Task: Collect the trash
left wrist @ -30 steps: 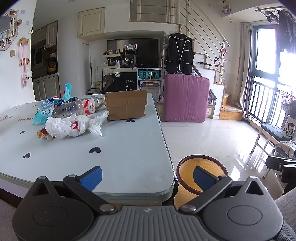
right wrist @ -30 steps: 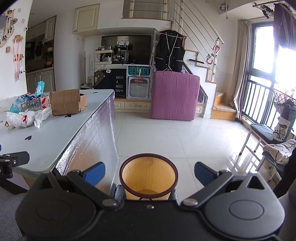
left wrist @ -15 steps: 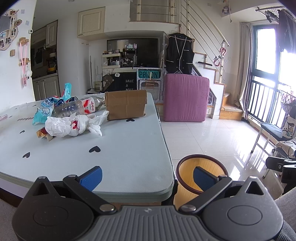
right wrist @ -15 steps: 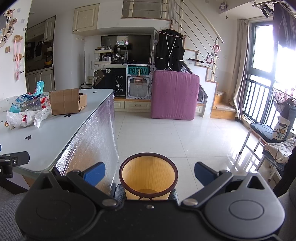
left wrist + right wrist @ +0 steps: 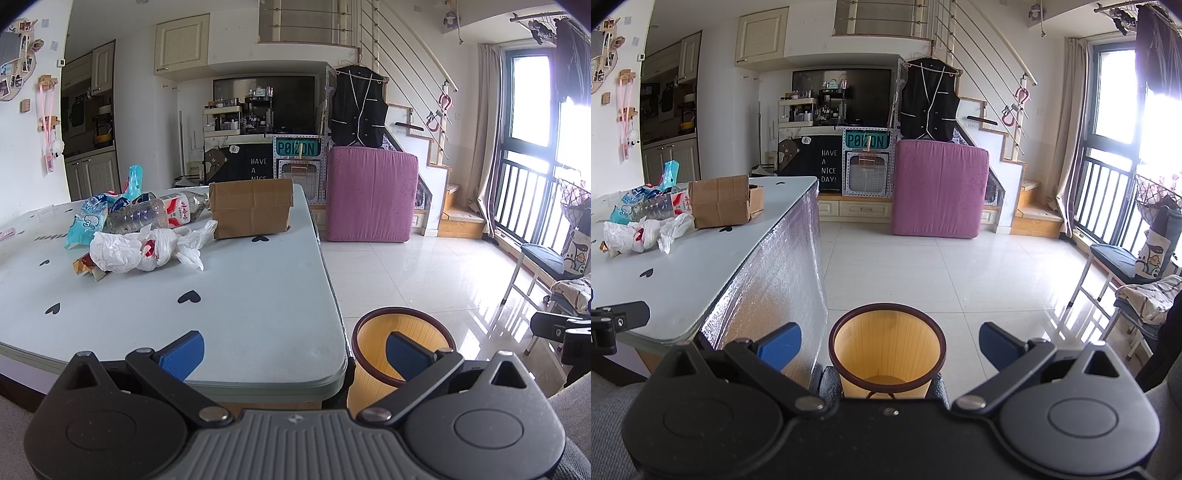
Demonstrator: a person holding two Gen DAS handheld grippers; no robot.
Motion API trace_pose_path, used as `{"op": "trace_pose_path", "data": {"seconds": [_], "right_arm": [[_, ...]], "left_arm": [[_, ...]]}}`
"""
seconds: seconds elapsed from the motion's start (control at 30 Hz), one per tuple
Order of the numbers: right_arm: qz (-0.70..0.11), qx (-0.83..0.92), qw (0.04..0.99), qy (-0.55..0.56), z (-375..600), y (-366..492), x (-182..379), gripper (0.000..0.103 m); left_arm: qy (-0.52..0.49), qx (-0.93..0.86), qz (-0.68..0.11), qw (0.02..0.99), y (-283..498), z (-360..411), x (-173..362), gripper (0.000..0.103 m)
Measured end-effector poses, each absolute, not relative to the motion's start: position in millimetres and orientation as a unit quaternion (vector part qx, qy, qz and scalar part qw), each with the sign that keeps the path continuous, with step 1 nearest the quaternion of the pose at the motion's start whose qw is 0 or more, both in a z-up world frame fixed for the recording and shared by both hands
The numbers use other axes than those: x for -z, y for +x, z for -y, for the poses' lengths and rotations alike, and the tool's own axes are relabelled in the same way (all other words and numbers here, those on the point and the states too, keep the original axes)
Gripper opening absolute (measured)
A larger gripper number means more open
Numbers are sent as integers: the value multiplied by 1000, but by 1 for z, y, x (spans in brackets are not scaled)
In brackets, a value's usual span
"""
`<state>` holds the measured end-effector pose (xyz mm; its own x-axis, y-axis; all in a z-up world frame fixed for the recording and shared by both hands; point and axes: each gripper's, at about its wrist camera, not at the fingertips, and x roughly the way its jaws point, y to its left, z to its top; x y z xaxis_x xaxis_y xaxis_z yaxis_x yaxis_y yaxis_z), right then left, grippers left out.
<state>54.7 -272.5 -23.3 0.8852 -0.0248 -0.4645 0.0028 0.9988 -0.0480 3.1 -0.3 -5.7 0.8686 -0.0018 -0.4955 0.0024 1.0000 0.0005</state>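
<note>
We hold both tools low at the desk's (image 5: 258, 314) near edge, nothing picked up yet. Left gripper (image 5: 291, 354) jaws spread wide, empty; right gripper (image 5: 888, 345) jaws likewise released and empty, aimed at the floor past the desk's right edge.

Trash sits in a cluster toward the far left part of the desk: crumpled white plastic bag (image 5: 144, 249), clear plastic bottle (image 5: 159, 214) lying on its side behind it, blue wrapper (image 5: 88, 221) at the far left, cardboard box (image 5: 251, 208) near the far right corner. A small orange scrap under the bag, probably a snack wrapper, too small to be sure.

The bin (image 5: 886, 350) stands on the floor just off the desk's near right corner, empty as far as we see.

Risks: the bag is limp, so a pinch may grab only a fold and drag the pile. The bottle may roll off the jaws. The bin is light-looking and narrow, so a careless drop could miss or tip it.
</note>
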Motion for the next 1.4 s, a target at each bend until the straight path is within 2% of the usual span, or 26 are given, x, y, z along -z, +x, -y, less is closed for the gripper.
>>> {"op": "trace_pose_path", "data": {"seconds": [0.8,1.4], "right_arm": [[-247,1,968,-35,261,61,30,103],[-221,-132,963,-84,165,137,9,103]], "left_arm": [[2,-6,-271,963,8,-9,16,103],[-49,-83,-284,954,18,-126,18,103]]}}
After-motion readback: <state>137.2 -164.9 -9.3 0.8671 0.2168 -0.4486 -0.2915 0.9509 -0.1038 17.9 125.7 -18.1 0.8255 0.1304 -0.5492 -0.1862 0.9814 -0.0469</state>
